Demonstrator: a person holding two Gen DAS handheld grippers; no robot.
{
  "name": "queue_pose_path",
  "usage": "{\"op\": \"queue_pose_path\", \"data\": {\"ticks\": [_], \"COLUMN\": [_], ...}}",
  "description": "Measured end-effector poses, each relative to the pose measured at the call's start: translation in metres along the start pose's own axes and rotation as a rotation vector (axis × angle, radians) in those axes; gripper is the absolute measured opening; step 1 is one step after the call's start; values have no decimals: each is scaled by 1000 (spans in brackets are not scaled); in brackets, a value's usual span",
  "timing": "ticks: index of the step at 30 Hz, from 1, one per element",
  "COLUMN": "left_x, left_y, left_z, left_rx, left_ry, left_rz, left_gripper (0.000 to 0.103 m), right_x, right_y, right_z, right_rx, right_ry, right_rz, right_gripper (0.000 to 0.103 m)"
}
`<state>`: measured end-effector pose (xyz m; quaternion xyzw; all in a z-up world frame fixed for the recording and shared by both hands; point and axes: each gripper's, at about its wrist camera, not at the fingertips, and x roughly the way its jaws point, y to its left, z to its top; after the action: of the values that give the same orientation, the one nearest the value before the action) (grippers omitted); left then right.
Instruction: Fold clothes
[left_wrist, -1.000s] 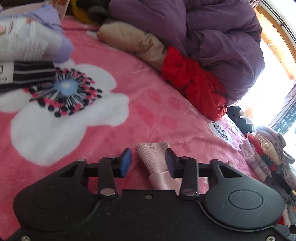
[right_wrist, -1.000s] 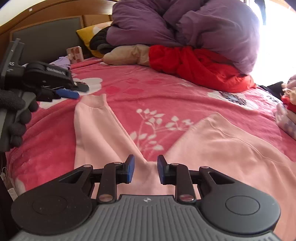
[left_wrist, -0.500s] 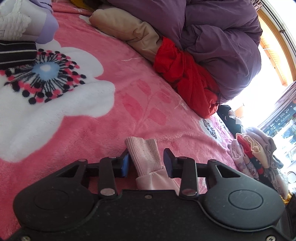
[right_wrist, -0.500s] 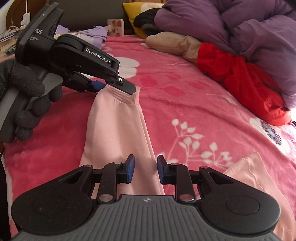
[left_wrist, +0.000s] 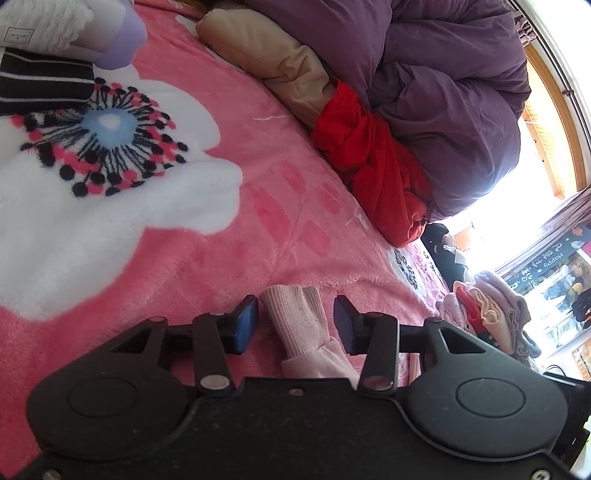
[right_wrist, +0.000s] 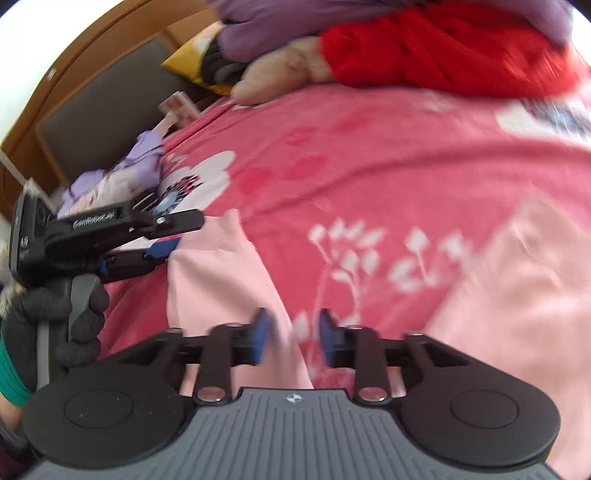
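Note:
A pale pink top lies on the pink flowered blanket (left_wrist: 207, 266), with its body (right_wrist: 517, 288) to the right and one sleeve (right_wrist: 210, 280) stretched towards the left. The sleeve's ribbed cuff (left_wrist: 295, 317) sits between the fingers of my left gripper (left_wrist: 295, 325). Those jaws are opening, and a gap shows beside each pad. In the right wrist view the left gripper (right_wrist: 184, 234) reaches the cuff (right_wrist: 221, 229) from the left. My right gripper (right_wrist: 293, 336) hovers over the sleeve's right edge. Its jaws are opening and its pads press on nothing. That view is blurred.
A purple duvet (left_wrist: 424, 74), a red cloth (left_wrist: 369, 158) and a beige pillow (left_wrist: 269, 55) are heaped at the far side. Folded clothes (left_wrist: 44, 77) are stacked at far left. A clothes pile (left_wrist: 491, 314) lies at right. A gloved hand (right_wrist: 55, 314) holds the left gripper. A headboard (right_wrist: 92, 110) stands behind.
The left jaws closed in on the cuff half a second ago and have since spread apart. The right gripper has swung and rolled over the sleeve, and its jaws stand wider.

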<state>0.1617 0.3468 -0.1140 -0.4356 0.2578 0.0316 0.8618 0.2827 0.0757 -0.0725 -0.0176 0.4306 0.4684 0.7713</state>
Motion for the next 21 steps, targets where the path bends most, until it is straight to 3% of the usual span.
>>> {"op": "queue_pose_path", "data": {"ticks": [8, 10, 14, 17, 18, 19, 21], "left_x": [0, 0, 0, 1, 1, 1, 2], "left_y": [2, 3, 2, 2, 2, 2, 2], "left_z": [0, 1, 2, 2, 2, 2, 2], "left_rx": [14, 14, 24, 24, 21, 18, 13], "left_ry": [11, 11, 9, 9, 8, 7, 6], "left_rz": [-9, -12, -10, -9, -8, -8, -6], "left_gripper": [44, 44, 44, 44, 44, 44, 44], "right_x": [35, 46, 44, 43, 42, 41, 44], "right_y": [2, -2, -20, -23, -21, -18, -10], "right_z": [26, 28, 26, 24, 26, 28, 33], "right_rx": [17, 55, 171, 173, 162, 150, 109], "right_ry": [19, 63, 19, 16, 11, 5, 3], "right_rz": [44, 68, 71, 103, 108, 110, 110], "right_gripper": [35, 5, 5, 12, 20, 35, 45]}}
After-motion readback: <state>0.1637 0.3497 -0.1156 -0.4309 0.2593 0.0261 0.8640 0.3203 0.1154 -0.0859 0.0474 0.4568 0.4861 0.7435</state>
